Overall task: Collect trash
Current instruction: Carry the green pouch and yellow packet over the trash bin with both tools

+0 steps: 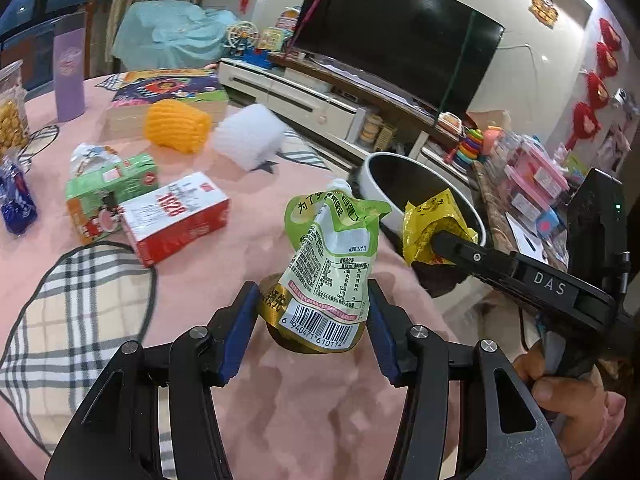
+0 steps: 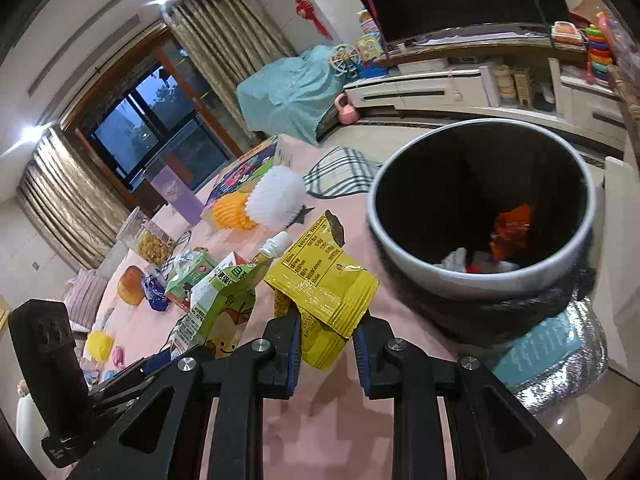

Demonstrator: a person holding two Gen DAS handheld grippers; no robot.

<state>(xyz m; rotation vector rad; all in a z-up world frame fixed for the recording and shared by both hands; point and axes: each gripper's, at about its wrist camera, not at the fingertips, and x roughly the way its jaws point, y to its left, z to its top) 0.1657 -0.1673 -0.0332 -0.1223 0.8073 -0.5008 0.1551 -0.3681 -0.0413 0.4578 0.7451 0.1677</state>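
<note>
Left gripper (image 1: 312, 312) clamps the green pouch (image 1: 336, 256), barcode 6 940471 610114; red carton (image 1: 176, 218) reads "1828", probably; right gripper (image 2: 326, 320) clamps the yellow packet (image 2: 324, 280); only the right view shows trash inside the bin (image 2: 472, 276).
</note>
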